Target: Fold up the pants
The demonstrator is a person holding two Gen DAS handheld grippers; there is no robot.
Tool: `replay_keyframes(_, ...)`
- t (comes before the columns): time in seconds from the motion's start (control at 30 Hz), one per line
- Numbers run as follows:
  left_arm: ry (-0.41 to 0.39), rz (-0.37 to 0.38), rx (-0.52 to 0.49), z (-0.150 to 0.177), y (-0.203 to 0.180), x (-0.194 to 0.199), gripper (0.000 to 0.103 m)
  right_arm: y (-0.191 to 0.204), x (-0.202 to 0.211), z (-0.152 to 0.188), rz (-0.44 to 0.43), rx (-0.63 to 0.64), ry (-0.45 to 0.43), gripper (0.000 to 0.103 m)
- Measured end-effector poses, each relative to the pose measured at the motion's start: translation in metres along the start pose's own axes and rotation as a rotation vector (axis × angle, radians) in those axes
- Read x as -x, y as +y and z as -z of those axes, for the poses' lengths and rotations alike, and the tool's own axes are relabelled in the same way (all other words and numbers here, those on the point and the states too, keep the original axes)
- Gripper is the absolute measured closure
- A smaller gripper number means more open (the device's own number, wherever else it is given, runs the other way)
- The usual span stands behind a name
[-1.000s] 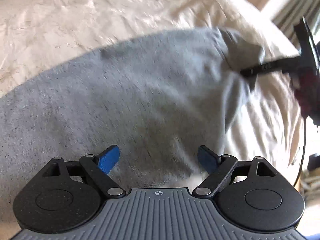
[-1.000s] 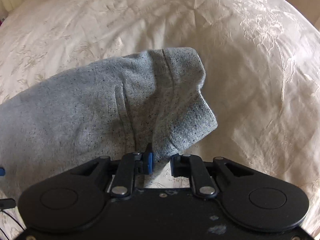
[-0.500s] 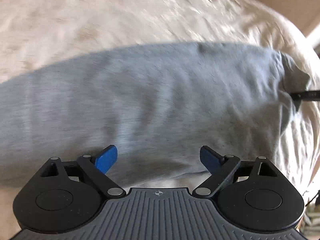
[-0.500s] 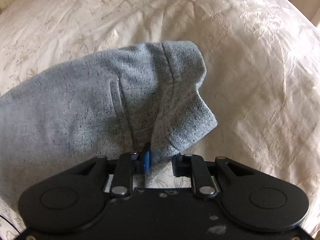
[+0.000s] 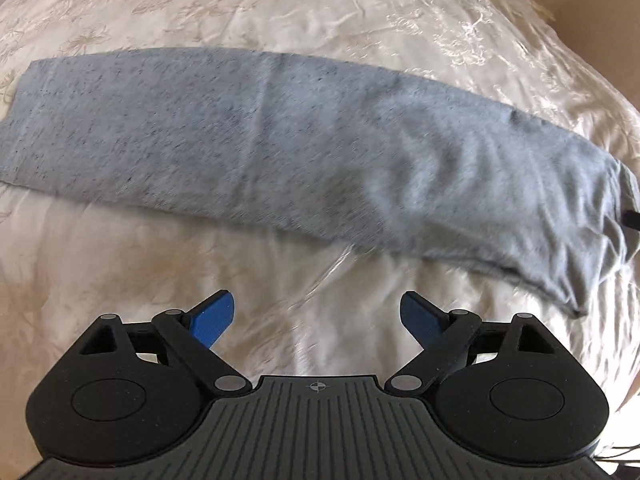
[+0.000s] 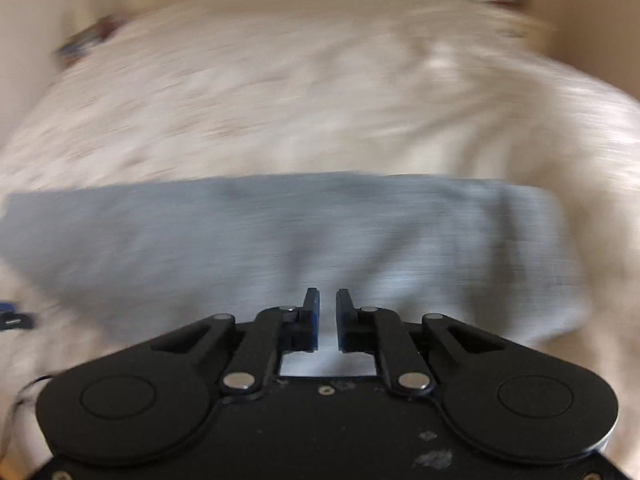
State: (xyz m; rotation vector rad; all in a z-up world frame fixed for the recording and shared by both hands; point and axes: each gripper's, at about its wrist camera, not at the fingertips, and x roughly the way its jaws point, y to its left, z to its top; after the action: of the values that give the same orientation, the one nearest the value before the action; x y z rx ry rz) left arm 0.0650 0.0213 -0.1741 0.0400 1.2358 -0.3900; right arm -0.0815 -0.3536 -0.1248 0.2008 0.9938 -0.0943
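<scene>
The grey pants (image 5: 304,140) lie as one long folded band across the cream embroidered bedspread (image 5: 320,12), stretched flat from the bed's left side toward its right edge, where the fabric bunches into loose folds. The left hand-held gripper (image 5: 316,320) hangs over bare bedspread just beside the band's near edge, its blue pads spread wide with nothing between them. The right hand-held gripper (image 6: 327,312), in a blurred view, has just been closing; its jaws are nearly pressed together, empty, above the pants (image 6: 280,232).
</scene>
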Motion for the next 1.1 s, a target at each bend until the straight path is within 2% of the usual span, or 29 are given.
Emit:
replay_keyframes(0.1,-0.003,0.015,-0.024,0.0,0.01,0.004,0.012,0.064,-0.023,-0.008,-0.12,0.089,0.012,0.093)
replay_keyframes(0.17,-0.004,0.029,-0.039,-0.003,0.017,0.006,0.012,0.103,-0.037,-0.012,-0.163,0.148,0.012,0.093)
replay_keyframes(0.27,-0.015,0.039,-0.068,-0.008,0.027,0.009,0.012,0.148,-0.062,-0.013,-0.187,0.187,0.032,0.092)
replay_keyframes(0.33,-0.022,0.055,-0.074,-0.013,0.035,0.009,0.012,0.166,-0.083,-0.007,-0.173,0.185,0.079,0.092)
replay_keyframes(0.4,-0.026,0.064,-0.08,-0.018,0.043,0.007,0.012,0.178,-0.109,0.005,-0.15,0.173,0.18,0.092)
replay_keyframes(0.43,-0.026,0.066,-0.086,-0.022,0.048,0.006,0.012,0.182,-0.116,0.01,-0.132,0.172,0.201,0.093)
replay_keyframes(0.53,-0.039,0.073,-0.106,-0.032,0.063,0.006,0.012,0.187,-0.111,0.003,-0.099,0.151,0.18,0.092)
replay_keyframes(0.67,-0.062,0.064,-0.132,-0.048,0.086,0.005,0.012,0.194,-0.097,-0.027,-0.082,0.13,0.075,0.091)
replay_keyframes(0.77,-0.061,0.057,-0.129,-0.06,0.108,-0.001,0.012,0.204,-0.11,-0.056,-0.085,0.1,0.048,0.09)
replay_keyframes(0.9,-0.045,0.036,-0.136,-0.074,0.137,-0.013,0.012,0.229,-0.139,-0.082,-0.088,0.129,0.049,0.089)
replay_keyframes(1.0,-0.02,0.019,-0.166,-0.081,0.153,-0.026,0.012,0.245,-0.174,-0.101,-0.087,0.158,0.094,0.089)
replay_keyframes(1.1,-0.019,0.014,-0.197,-0.088,0.163,-0.031,0.012,0.259,-0.209,-0.117,-0.044,0.182,0.141,0.089)
